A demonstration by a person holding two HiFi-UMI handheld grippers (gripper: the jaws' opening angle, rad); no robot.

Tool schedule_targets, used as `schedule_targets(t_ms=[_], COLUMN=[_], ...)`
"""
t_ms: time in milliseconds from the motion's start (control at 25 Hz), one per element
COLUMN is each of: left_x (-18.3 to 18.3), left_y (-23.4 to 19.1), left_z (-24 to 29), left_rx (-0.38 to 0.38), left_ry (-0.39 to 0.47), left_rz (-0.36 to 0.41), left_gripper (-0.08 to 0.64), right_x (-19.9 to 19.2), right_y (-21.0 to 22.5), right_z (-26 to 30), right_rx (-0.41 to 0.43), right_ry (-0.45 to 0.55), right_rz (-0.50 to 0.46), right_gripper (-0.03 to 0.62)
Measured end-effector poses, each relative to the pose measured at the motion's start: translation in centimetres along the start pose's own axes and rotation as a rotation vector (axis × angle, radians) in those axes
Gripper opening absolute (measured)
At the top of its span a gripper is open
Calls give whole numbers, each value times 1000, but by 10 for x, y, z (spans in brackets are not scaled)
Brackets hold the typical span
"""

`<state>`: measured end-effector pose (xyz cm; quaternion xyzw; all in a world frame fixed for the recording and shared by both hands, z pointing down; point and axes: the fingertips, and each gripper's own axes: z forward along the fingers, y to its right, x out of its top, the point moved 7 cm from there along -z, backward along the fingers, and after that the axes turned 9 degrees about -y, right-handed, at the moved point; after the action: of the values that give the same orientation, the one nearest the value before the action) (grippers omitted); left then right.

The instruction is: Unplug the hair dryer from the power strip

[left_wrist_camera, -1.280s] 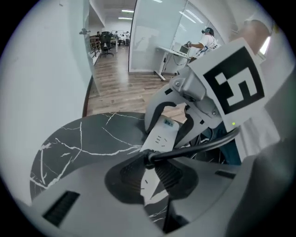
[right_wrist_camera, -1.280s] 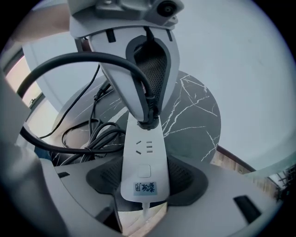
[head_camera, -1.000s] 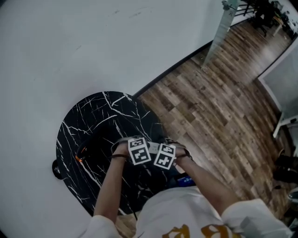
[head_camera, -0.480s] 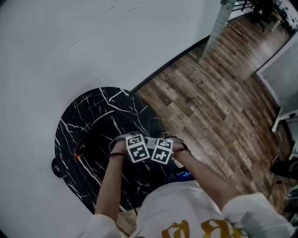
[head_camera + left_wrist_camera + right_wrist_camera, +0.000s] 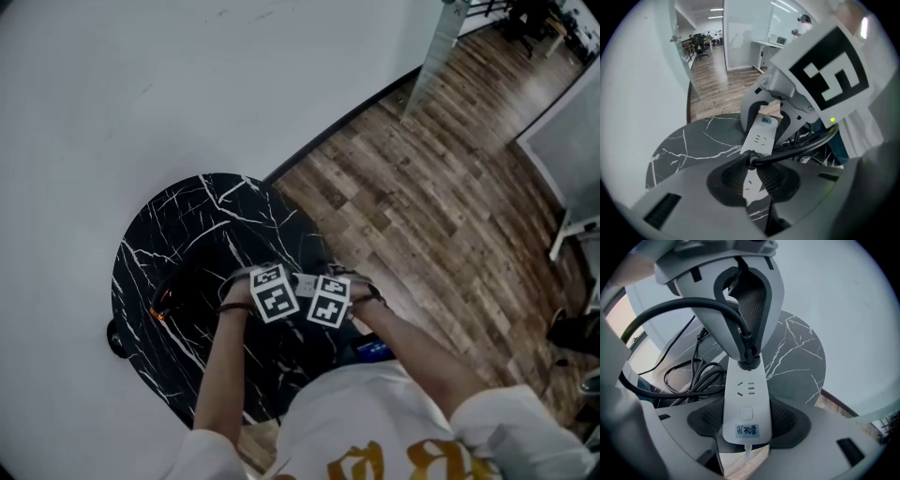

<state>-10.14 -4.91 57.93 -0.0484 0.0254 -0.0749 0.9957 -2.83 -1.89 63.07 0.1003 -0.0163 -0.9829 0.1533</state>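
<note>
Power strip (image 5: pixel 744 399), white: held over the blk marble desk (image 5: pixel 178 234), nr its front edge. Right tongs (image 5: pixel 746 422) are clamped on the strip's switch end. Left tongs (image 5: pixel 751 174) are closed on the blk plug (image 5: pixel 749 159), which is seated in the strip's opposite end. Cable (image 5: pixel 796 149) is routed off sideways from the plug.

Pretty plain room: a big white wall (image 5: pixel 141 84) with a dark baseboard (image 5: pixel 337 127) meets a brown wood-plank floor (image 5: pixel 441 206). A round black marble counter (image 5: pixel 159 253) with white veins sits by the wall. Further off there's a glass partition (image 5: pixel 740 42) under bright ceiling strip lights (image 5: pixel 717 9).
</note>
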Motion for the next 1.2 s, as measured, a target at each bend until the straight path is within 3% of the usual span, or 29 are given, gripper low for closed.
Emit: schedule_targets(t_ms=[80,280,360,440,560,680,800,920,960,1080,1200], left_x=[-1,-2,-1,2,2,-3,-2,0,0,4,0], left_y=[4,-12,-19,-16,-4,2,-14,-23,-22,-9,3], left_z=[2,1,-2,-5,-6,0,-4,-4,-4,-7,-4], left_rx=[38,-105,-129,-114,-25,5,-43,-160,-168,-73,-10], left_ry=[-25,-8,5,20,-2,-17,2,35,37,18,-10], left_rz=[19,-31,-36,-20,16,1,-38,-79,-73,-18,-15], left_gripper=[57,58,63,61,61,58,58,66,66,60,58], right_x=[1,2,2,3,5,6,4,1,1,2,3], right_y=[0,-3,-3,-2,1,0,-2,-2,-2,-1,-4], right_z=[0,-1,0,0,-1,-1,-1,-1,-1,-2,-2], right_rx=[-1,4,4,4,6,4,0,2,2,0,-7], right_ry=[-14,-22,-24,-37,-55,-56,-43,-33,-34,-30,-33], right_rz=[-6,-13,0,12,7,1,-15,2,9,3,-16], right_gripper=[268,268,268,268,268,268,268,268,268,268,268])
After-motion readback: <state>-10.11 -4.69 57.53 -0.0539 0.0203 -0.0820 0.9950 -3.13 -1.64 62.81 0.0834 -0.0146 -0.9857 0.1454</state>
